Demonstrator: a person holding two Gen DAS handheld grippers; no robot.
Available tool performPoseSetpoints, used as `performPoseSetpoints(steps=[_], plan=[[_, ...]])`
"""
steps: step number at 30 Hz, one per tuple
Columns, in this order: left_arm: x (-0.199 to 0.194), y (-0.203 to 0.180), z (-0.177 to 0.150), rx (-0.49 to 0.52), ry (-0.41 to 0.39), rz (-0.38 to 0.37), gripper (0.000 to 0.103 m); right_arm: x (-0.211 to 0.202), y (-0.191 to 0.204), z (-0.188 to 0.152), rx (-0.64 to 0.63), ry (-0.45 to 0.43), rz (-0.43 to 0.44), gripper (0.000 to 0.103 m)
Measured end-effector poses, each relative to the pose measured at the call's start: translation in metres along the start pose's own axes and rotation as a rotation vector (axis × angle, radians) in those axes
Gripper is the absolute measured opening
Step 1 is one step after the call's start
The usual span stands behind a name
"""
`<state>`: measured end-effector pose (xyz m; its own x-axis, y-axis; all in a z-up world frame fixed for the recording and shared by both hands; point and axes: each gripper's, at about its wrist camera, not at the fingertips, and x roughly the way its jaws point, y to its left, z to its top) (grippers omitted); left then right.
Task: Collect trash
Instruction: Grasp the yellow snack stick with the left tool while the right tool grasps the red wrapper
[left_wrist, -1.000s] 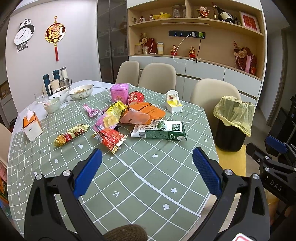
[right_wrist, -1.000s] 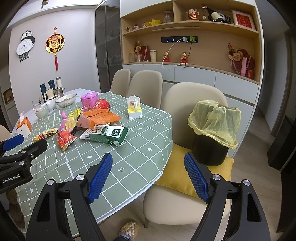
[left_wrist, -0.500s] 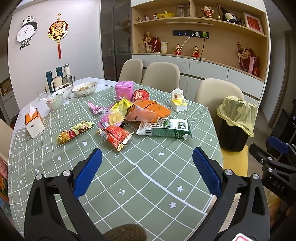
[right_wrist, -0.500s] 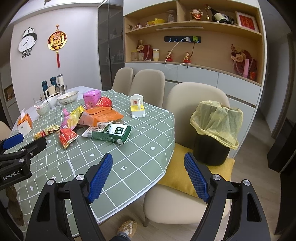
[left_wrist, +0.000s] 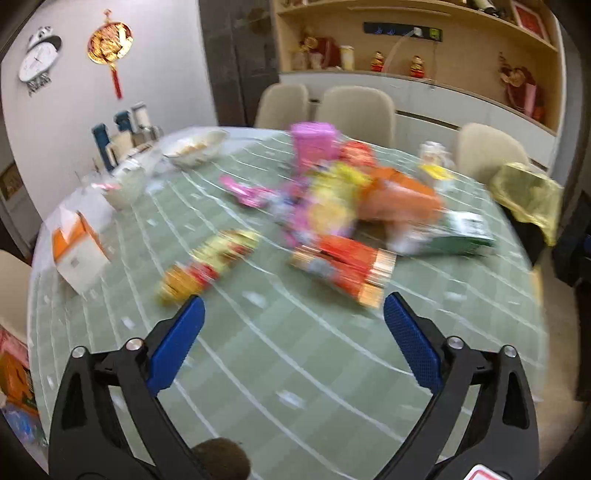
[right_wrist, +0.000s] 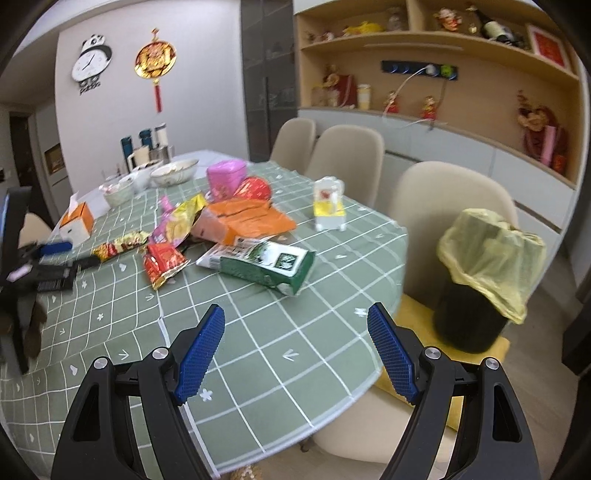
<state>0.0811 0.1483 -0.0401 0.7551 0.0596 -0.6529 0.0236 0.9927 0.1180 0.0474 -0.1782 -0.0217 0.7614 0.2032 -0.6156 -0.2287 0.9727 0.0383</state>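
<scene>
Snack trash lies in a heap on the green checked tablecloth: a red wrapper, a gold-red wrapper, a yellow-pink bag, an orange bag and a green-white pack. My left gripper hovers just short of the red and gold-red wrappers; its jaws are closing, still wide, with nothing between them. That view is blurred. Over the table's near edge, my right gripper stands open and holds nothing, the green-white pack ahead of it. A black bin with a yellow liner sits on a chair at the right.
A tissue box, bowls and bottles stand at the table's far left. A pink tin and a white-yellow toy are behind the heap. Beige chairs ring the table; the bin rests on a yellow cushion.
My left gripper has swept forward and lower over the table, so the wrappers now loom close and blurred. My right gripper has come a little nearer to the table edge.
</scene>
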Motion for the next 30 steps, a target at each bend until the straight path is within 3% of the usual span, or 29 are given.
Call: performPoseSetpoints(steps=[2, 7, 13, 15, 17, 23, 30], plan=[[0.024, 0.032, 0.007, -0.005, 0.012, 0.056, 0.081, 0.018, 0.007, 0.007, -0.024, 0.036, 0.03, 0.076], [0.082, 0.094, 0.024, -0.092, 0.11, -0.031, 0.079, 0.059, 0.039, 0.023, -0.122, 0.101, 0.095, 0.076], [0.135, 0.111, 0.022, -0.113, 0.257, -0.124, 0.066, 0.102, 0.087, 0.041, -0.225, 0.166, 0.193, 0.076], [0.143, 0.11, 0.015, -0.117, 0.321, -0.164, 0.052, 0.109, 0.1, 0.046, -0.257, 0.176, 0.216, 0.076], [0.138, 0.106, 0.014, -0.099, 0.309, -0.149, 0.032, 0.116, 0.112, 0.051, -0.278, 0.185, 0.234, 0.076], [0.088, 0.113, 0.007, -0.273, 0.277, -0.219, 0.029, 0.14, 0.14, 0.062, -0.287, 0.216, 0.276, 0.076], [0.046, 0.109, -0.012, -0.402, 0.257, -0.164, 0.029, 0.182, 0.194, 0.075, -0.414, 0.233, 0.323, 0.076]])
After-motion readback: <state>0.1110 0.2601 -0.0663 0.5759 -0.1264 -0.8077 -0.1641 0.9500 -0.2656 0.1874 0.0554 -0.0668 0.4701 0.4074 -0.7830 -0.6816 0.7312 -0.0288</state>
